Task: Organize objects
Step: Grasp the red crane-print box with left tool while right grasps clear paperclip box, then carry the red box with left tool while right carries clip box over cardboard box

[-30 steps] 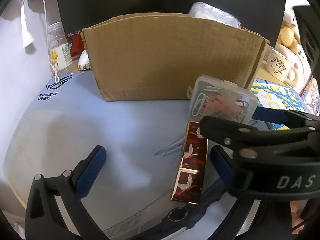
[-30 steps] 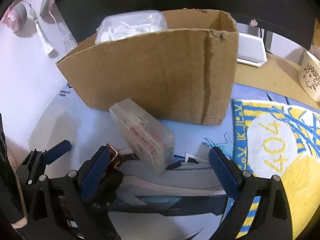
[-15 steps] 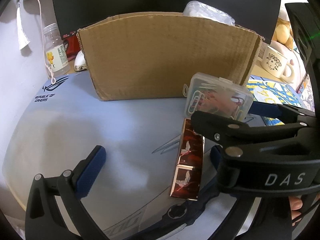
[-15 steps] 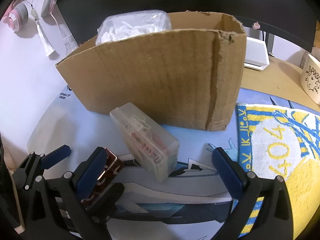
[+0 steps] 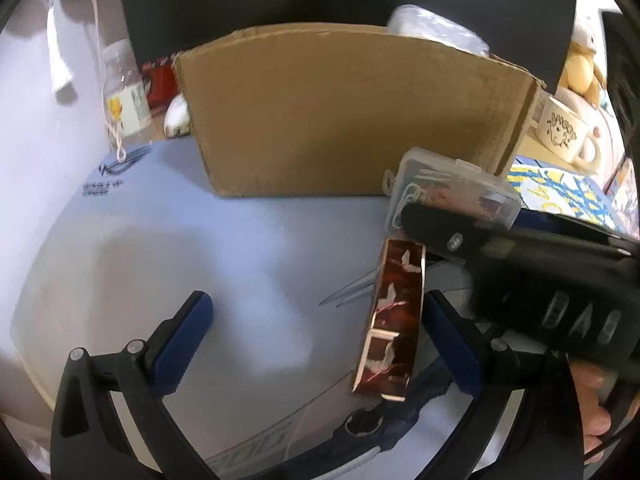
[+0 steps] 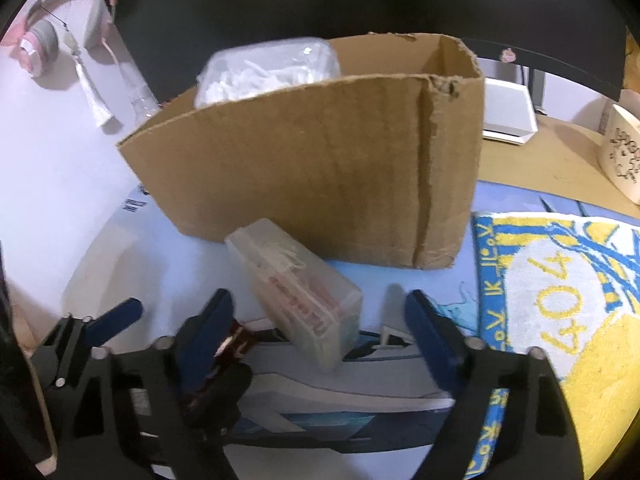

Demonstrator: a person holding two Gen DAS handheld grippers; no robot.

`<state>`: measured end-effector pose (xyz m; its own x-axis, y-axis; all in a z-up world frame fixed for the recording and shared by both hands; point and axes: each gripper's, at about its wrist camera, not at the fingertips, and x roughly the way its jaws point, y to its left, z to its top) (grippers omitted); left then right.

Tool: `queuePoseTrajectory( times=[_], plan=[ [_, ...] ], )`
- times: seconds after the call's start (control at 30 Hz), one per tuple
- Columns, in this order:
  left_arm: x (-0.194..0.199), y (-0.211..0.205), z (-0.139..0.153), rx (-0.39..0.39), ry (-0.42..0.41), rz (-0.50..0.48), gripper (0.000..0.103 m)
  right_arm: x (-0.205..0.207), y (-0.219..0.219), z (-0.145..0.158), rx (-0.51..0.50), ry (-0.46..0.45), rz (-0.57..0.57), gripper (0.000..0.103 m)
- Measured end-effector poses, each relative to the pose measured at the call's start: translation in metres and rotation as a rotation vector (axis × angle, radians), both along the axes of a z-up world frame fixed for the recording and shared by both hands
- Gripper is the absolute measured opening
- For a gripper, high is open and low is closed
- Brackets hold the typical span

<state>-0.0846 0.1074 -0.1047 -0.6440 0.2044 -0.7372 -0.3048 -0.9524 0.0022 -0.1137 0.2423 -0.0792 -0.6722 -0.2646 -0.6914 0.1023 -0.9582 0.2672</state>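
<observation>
Right wrist view showed the right gripper (image 6: 320, 320) spread apart around a clear plastic paperclip case (image 6: 296, 292), seemingly poised to grasp it for the brown cardboard box (image 6: 320, 168) behind.

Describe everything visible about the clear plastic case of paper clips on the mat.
The clear plastic case is a small, frosted, rectangular box with rounded corners and a closed lid, holding white and reddish paper clips. It rests on the blue desk mat just in front of the cardboard box, set at an angle to it. It sits between the open fingers of the right gripper; contact cannot be confirmed. One end lies close to the red crane-patterned box; whether they touch is unclear.
</observation>
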Motion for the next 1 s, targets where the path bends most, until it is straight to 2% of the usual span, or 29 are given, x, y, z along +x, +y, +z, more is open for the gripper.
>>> queuePoseTrajectory(
  times=[0.03, 0.07, 0.13, 0.17, 0.2, 0.23, 0.27, 0.3, 0.33, 0.4, 0.47, 0.6, 1.0],
  plan=[
    [0.000, -0.001, 0.000, -0.005, 0.003, 0.001, 0.096, 0.001, 0.002, 0.001, -0.025, 0.008, 0.006, 0.063],
    [0.001, -0.002, 0.001, -0.001, 0.002, 0.000, 0.093, 0.002, 0.004, 0.001, -0.060, 0.020, 0.007, 0.056],
    [0.001, -0.003, 0.003, 0.001, 0.007, 0.011, 0.074, 0.001, 0.005, 0.001, -0.080, 0.019, 0.020, 0.049],
    [0.001, -0.004, 0.004, 0.005, 0.014, 0.022, 0.067, 0.000, 0.005, 0.001, -0.091, 0.017, 0.030, 0.047],
    [0.001, -0.005, 0.004, 0.009, 0.023, 0.027, 0.051, 0.006, 0.007, 0.003, -0.093, 0.017, 0.034, 0.047],
    [0.001, -0.006, 0.004, 0.012, 0.030, 0.027, 0.039, 0.006, 0.010, 0.004, -0.092, 0.018, 0.035, 0.047],
    [0.001, -0.005, 0.004, 0.014, 0.035, 0.021, 0.035, 0.005, 0.010, 0.004, -0.090, 0.019, 0.036, 0.047],
    [0.001, -0.004, 0.005, 0.015, 0.036, 0.007, 0.024, 0.006, 0.011, 0.005, -0.089, 0.020, 0.036, 0.047],
    [0.002, -0.003, 0.005, 0.015, 0.034, -0.004, 0.020, 0.006, 0.013, 0.005, -0.088, 0.021, 0.038, 0.047],
    [0.003, -0.002, 0.005, 0.026, 0.027, -0.015, 0.020, -0.012, 0.007, 0.003, -0.089, 0.021, 0.037, 0.047],
    [0.002, -0.001, 0.005, 0.028, 0.029, -0.027, 0.020, -0.009, 0.009, 0.004, -0.087, 0.024, 0.037, 0.047],
    [-0.001, 0.002, 0.004, -0.026, 0.060, -0.019, 0.020, -0.001, 0.012, 0.007, -0.079, 0.025, 0.039, 0.047],
    [-0.003, -0.002, 0.005, 0.000, 0.051, -0.034, 0.020, -0.003, 0.007, 0.004, -0.084, -0.002, 0.039, 0.046]
  ],
)
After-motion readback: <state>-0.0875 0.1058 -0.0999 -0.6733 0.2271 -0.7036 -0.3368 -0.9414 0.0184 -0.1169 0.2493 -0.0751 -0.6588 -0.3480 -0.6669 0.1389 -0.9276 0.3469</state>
